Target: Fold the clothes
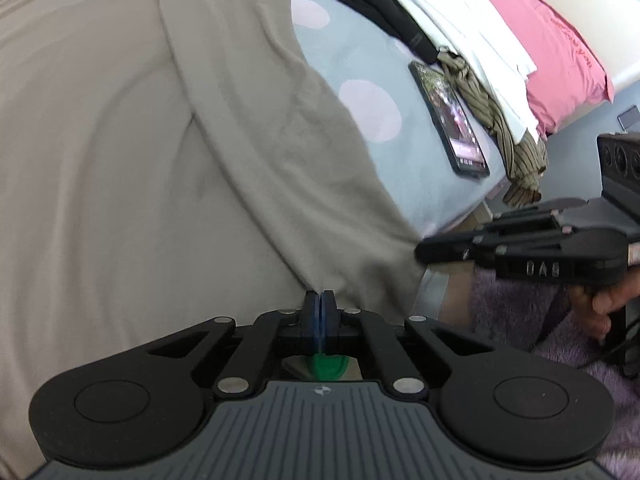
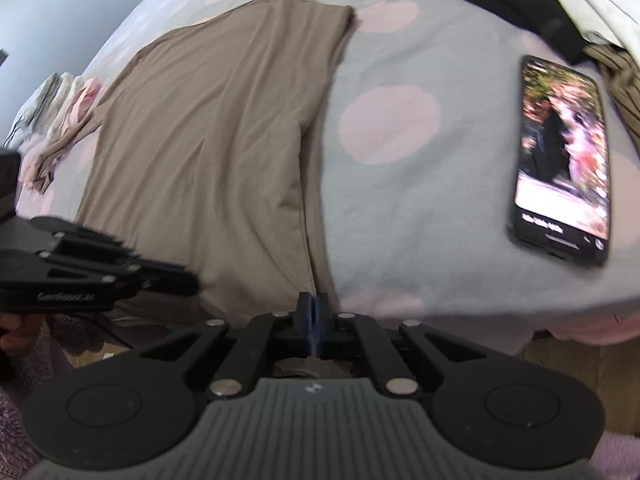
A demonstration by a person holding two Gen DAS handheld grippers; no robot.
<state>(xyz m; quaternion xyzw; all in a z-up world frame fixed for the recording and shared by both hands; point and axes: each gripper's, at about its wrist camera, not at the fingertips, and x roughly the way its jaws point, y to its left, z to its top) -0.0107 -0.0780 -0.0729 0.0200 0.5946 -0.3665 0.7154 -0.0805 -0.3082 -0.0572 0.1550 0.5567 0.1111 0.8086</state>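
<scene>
Step in hand, as I judge it: bottom hem gripped at two points, ready for the lengthwise fold. The top (image 2: 224, 132) lies flat on the bed (image 2: 400, 184), collar far, hem at the near edge. Left hand-held gripper (image 1: 319, 300): pads pressed together on the hem. Right hand-held gripper (image 2: 308, 304): pads together at the hem's right corner; looks pinched. Next: lift both evenly, carry hem toward collar, clear of the phone (image 2: 560, 160).

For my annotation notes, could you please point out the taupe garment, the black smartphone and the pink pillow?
taupe garment (image 2: 224, 128): right wrist view, middle of its body.
black smartphone (image 2: 562, 160): right wrist view, centre of lit screen.
pink pillow (image 1: 548, 32): left wrist view, its top face.
</scene>
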